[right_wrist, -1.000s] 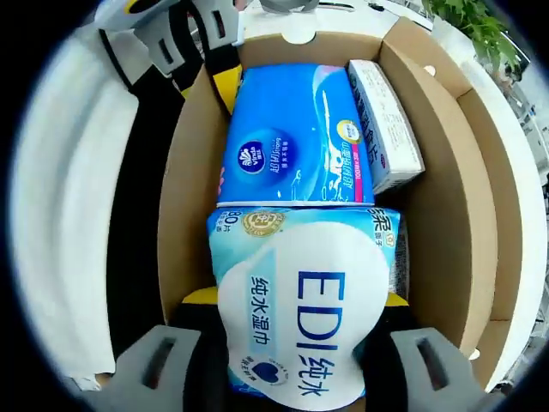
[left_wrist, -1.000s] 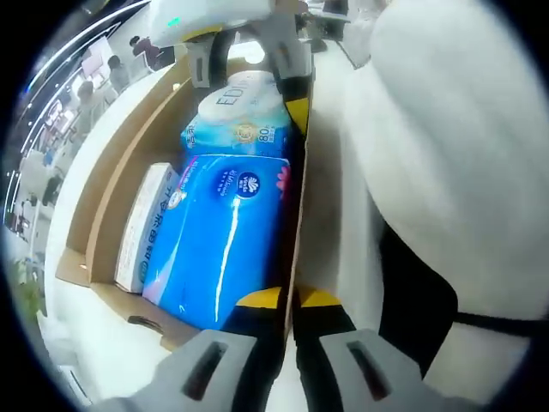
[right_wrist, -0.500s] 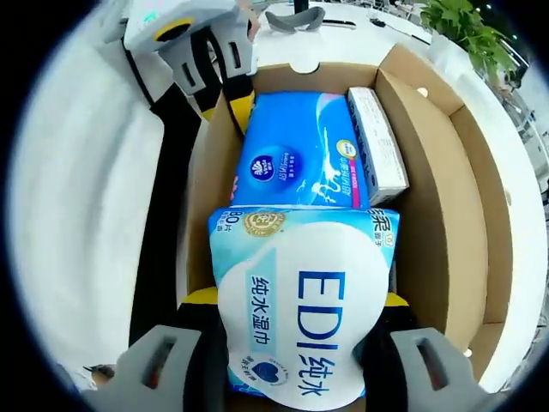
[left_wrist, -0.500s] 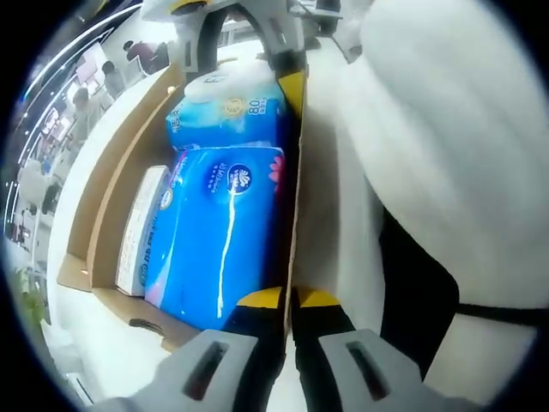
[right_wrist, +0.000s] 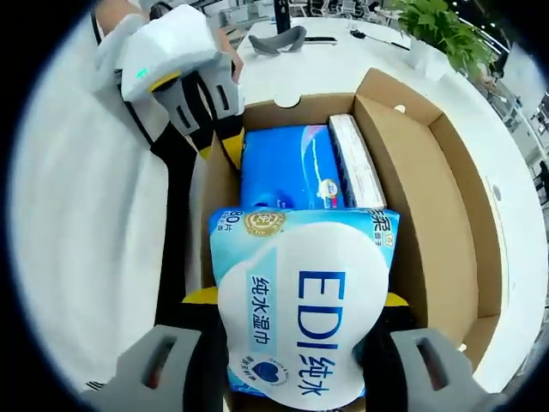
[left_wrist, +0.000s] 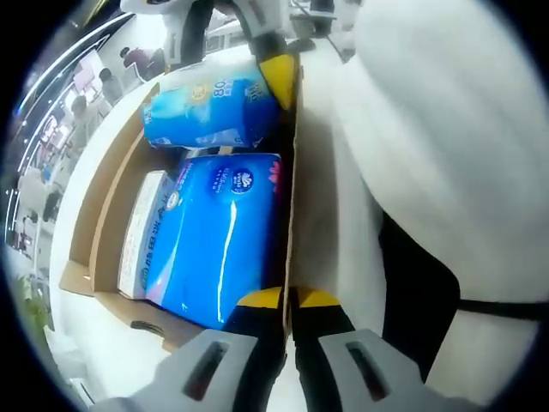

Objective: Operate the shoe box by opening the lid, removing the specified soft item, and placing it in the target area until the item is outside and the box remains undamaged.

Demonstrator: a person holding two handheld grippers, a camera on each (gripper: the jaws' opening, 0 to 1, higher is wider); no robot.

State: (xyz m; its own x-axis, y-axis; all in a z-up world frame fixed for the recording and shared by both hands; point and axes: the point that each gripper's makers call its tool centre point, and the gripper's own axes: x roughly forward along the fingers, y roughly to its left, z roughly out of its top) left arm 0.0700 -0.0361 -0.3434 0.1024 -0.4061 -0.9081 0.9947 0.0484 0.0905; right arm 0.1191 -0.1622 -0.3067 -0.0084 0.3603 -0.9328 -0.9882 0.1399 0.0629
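in the left gripper view, going left to right: distant people stand at the far left edge beyond the white table, then comes the open cardboard shoe box. inside it lie three things: one narrow white carton along the left wall, one dark blue tissue pack beside it, and one light blue wet wipes pack at the far end, tilted with its end above the rim. the right gripper reaches in from the top and has its jaws on that wipes pack. the left gripper has its yellow-tipped jaws drawn nearly together on the box's right wall, one jaw inside and one outside. to the right is the person's white sleeve.

the right gripper view shows the white sleeve on the left, then the left gripper pinching the box wall, then the shoe box with the dark blue tissue pack and the white carton side by side. the wet wipes pack, face printed "edi", sits clamped between the jaws of the right gripper, in front of the other two items. this view adds a potted plant and a grey object on the table beyond the box.
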